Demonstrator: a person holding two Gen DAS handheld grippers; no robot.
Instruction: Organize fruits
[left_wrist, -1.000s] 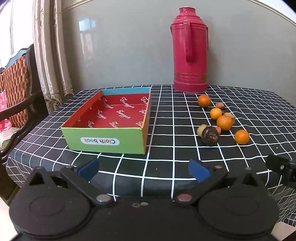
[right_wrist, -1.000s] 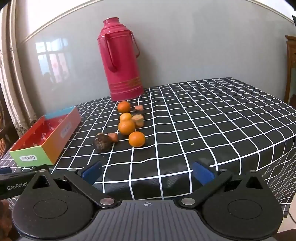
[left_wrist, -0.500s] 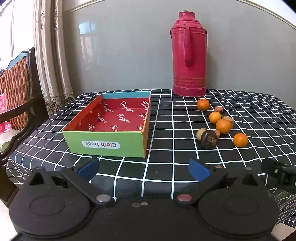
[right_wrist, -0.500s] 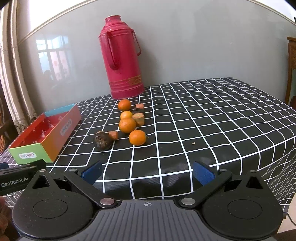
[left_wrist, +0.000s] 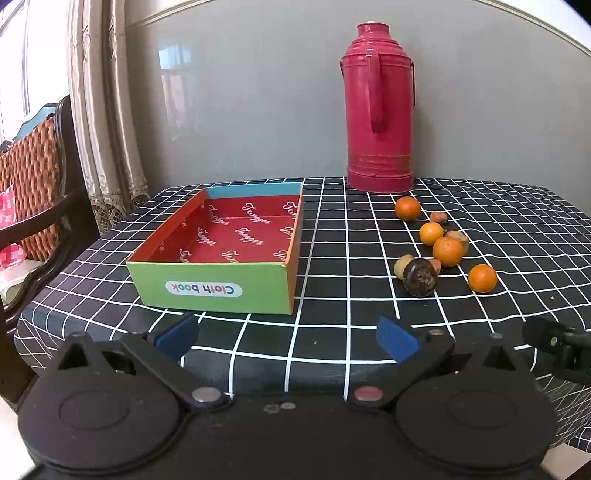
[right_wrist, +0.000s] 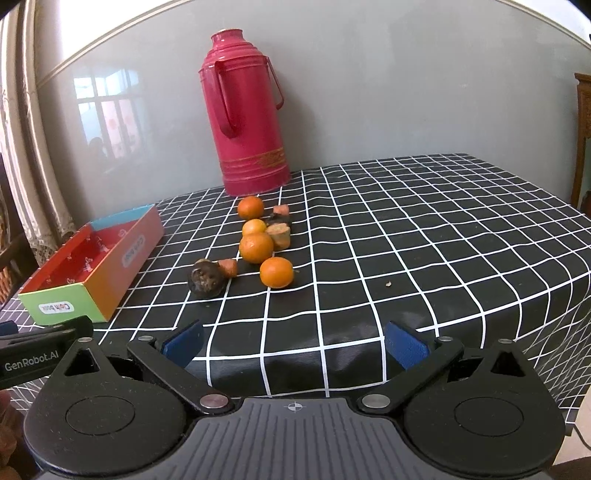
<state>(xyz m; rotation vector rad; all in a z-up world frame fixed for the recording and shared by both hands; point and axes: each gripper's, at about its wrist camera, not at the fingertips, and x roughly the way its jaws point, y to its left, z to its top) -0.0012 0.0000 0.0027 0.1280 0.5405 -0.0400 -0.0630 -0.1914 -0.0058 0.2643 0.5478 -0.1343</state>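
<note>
1. Your left gripper (left_wrist: 286, 338) and right gripper (right_wrist: 293, 343) hang spread and empty at the near table edge, nothing picked.
2. The orange and brown fruits (right_wrist: 255, 246) lie clustered right of the empty multicoloured cardboard box (left_wrist: 218, 291), awaiting transfer.

Both wrist views low, facing wall, sharing fruits (left_wrist: 447, 251), perhaps equally near

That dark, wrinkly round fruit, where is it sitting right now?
The dark fruit lies on the checked tablecloth at the near end of the fruit cluster, between the cardboard box and the nearest orange.
</note>
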